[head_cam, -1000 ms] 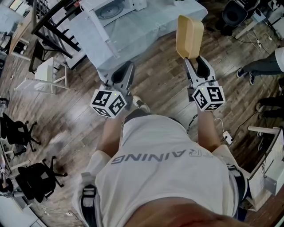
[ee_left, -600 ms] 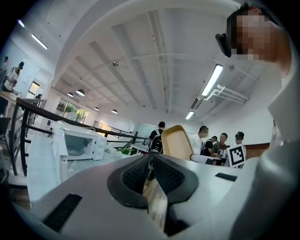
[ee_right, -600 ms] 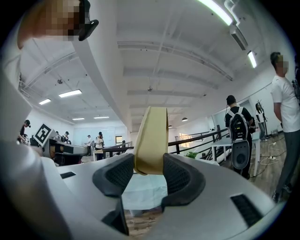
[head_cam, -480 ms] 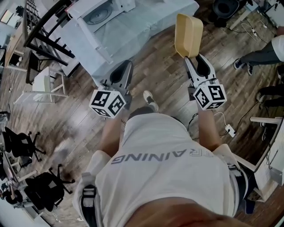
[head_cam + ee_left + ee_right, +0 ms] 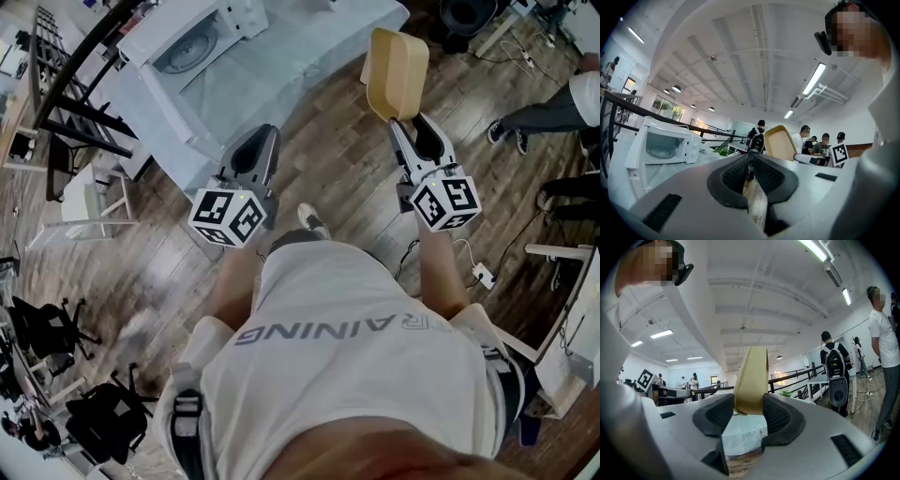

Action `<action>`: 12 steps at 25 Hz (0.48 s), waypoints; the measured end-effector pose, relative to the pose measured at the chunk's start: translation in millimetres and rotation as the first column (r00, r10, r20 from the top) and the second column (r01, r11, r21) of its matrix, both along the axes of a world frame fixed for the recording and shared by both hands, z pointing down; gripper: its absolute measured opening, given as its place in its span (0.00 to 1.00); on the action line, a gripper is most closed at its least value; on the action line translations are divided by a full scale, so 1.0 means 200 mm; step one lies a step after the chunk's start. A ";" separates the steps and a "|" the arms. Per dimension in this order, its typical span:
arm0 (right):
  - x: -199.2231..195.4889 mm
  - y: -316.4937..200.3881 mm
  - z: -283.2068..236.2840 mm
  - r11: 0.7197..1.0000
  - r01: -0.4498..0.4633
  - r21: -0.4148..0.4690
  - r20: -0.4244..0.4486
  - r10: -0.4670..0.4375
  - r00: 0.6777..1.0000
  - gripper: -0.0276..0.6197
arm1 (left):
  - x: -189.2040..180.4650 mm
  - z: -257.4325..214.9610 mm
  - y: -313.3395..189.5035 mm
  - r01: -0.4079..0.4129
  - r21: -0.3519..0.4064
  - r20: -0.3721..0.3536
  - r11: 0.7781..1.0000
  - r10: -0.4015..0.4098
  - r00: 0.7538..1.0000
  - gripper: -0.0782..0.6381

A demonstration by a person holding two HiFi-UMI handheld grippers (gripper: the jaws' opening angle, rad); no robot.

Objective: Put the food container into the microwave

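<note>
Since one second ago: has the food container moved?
Yes. Against the cloth-covered table, the food container in the right gripper has shifted right, toward its corner; the microwave now lies further left of it.

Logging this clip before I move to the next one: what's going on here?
A person stands on a wood floor in front of a cloth-covered table that carries a white microwave with its door open. The right gripper has its jaws clamped on the rim of a tan food container, held up on edge. The left gripper is empty, jaws together. The container is not yet in the microwave; it is near the table's corner, well to the side of it.
</note>
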State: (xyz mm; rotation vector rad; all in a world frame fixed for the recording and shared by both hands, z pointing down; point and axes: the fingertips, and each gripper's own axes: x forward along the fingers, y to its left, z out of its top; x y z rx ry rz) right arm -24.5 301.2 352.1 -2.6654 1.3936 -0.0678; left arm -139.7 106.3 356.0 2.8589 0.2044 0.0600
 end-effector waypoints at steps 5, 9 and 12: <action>0.20 -0.12 -0.02 1.000 0.001 0.001 -0.001 -0.001 1.000 0.36 | 0.20 -0.02 -0.13 0.010 0.002 -0.001 1.000 -0.010 1.000 0.19; 0.33 -0.24 -0.02 1.000 0.012 -0.008 0.001 -0.012 1.000 0.36 | 0.33 -0.01 -0.25 0.020 -0.004 0.004 1.000 -0.020 1.000 0.19; 0.41 -0.32 0.00 1.000 0.020 -0.022 0.011 -0.020 1.000 0.36 | 0.42 0.01 -0.33 0.029 -0.018 0.008 0.999 -0.028 1.000 0.19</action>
